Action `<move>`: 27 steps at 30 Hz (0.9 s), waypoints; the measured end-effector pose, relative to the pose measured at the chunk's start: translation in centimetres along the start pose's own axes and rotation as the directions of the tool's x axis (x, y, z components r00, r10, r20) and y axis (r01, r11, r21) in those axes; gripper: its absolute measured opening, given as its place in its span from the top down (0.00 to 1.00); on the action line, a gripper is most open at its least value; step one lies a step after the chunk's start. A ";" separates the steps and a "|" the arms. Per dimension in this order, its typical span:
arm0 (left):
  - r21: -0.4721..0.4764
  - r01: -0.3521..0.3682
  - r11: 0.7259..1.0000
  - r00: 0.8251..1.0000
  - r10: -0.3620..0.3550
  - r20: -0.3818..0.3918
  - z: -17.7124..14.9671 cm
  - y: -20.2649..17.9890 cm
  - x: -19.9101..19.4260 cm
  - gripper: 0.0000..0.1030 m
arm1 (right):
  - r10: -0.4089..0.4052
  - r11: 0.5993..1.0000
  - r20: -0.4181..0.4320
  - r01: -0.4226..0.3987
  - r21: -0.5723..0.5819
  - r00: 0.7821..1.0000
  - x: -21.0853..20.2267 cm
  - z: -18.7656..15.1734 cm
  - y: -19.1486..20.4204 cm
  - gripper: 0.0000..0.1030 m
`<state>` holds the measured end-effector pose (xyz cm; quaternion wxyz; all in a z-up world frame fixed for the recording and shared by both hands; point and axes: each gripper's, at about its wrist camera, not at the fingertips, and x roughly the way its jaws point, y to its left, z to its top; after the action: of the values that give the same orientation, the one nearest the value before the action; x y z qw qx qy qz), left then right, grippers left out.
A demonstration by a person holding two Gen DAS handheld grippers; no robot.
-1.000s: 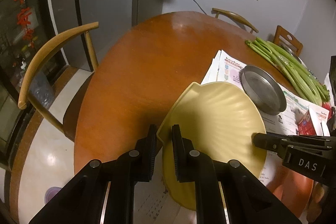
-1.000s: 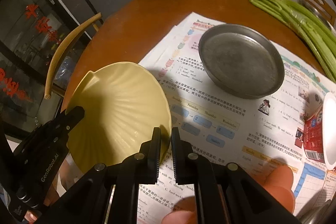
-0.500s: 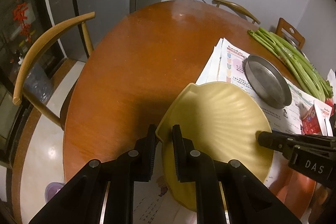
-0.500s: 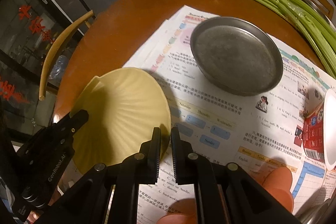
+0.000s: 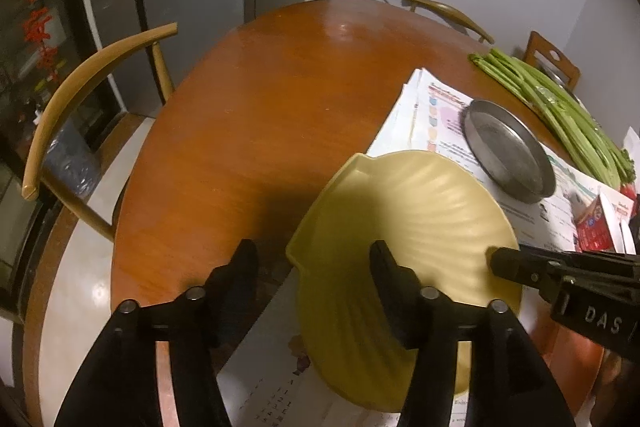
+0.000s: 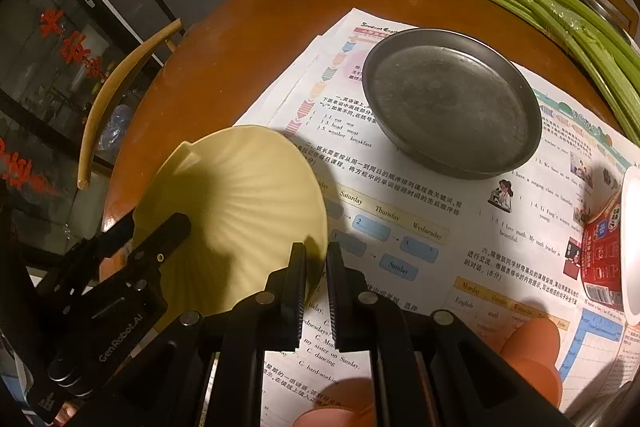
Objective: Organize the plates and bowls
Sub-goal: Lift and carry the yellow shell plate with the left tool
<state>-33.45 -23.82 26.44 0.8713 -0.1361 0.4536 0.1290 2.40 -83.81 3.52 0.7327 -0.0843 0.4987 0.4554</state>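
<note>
A yellow shell-shaped plate (image 5: 408, 227) is held tilted above the near edge of the round wooden table (image 5: 248, 115). My left gripper (image 5: 314, 263) is open, its jaws wide apart on either side of the plate's left rim, not touching it. My right gripper (image 6: 316, 267) is shut on the plate's right rim (image 6: 240, 199). A grey metal plate (image 6: 452, 103) lies on the printed paper sheets (image 6: 440, 227) behind it; it also shows in the left wrist view (image 5: 508, 151).
Green celery stalks (image 6: 568, 27) lie at the table's far right. A red carton (image 6: 600, 259) and a white rim stand at the right edge. Wooden chairs (image 5: 80, 99) surround the table. The left half of the tabletop is bare wood.
My left gripper has opened and let go of the yellow plate's left rim. The right gripper still holds the plate, which has shifted slightly toward the table.
</note>
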 end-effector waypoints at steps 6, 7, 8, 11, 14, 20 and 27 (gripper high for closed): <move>0.003 0.012 1.000 1.000 -0.012 -0.003 0.3 1.6 -0.3 0.33 | -0.018 0.999 0.014 0.019 -0.028 1.000 0.1 -0.4 0.2 0.54; 0.009 0.012 1.000 1.000 -0.012 -0.003 0.3 1.5 -0.4 0.33 | -0.009 1.000 0.017 0.009 -0.027 1.000 0.1 -0.5 0.2 0.54; 0.016 0.011 1.000 1.000 -0.011 -0.003 0.3 2.0 -0.5 0.32 | -0.005 1.000 0.018 0.005 -0.027 1.000 0.2 -0.5 0.1 0.54; 0.038 0.007 0.999 1.000 -0.007 0.000 0.3 2.5 -0.8 0.28 | -0.017 0.999 0.022 0.017 -0.028 1.000 0.4 -0.6 0.0 0.54; 0.058 0.016 0.998 1.000 -0.016 -0.010 0.3 3.2 -1.0 0.28 | -0.022 0.999 0.026 0.023 -0.027 0.999 0.2 -0.6 -0.1 0.54; 0.081 0.052 0.995 0.998 -0.055 0.028 0.6 4.9 -3.0 0.28 | -0.037 0.999 0.045 0.038 -0.034 0.998 -0.6 -0.4 0.0 0.54; 0.075 0.098 0.992 0.993 -0.102 0.051 0.6 6.7 -5.3 0.28 | -0.034 0.997 0.062 0.038 -0.062 0.998 -1.6 -0.7 0.8 0.54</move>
<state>-38.24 -17.89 30.36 0.8932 -0.1236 0.4263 0.0724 1.24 -84.69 4.78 0.7525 -0.1025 0.4600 0.4600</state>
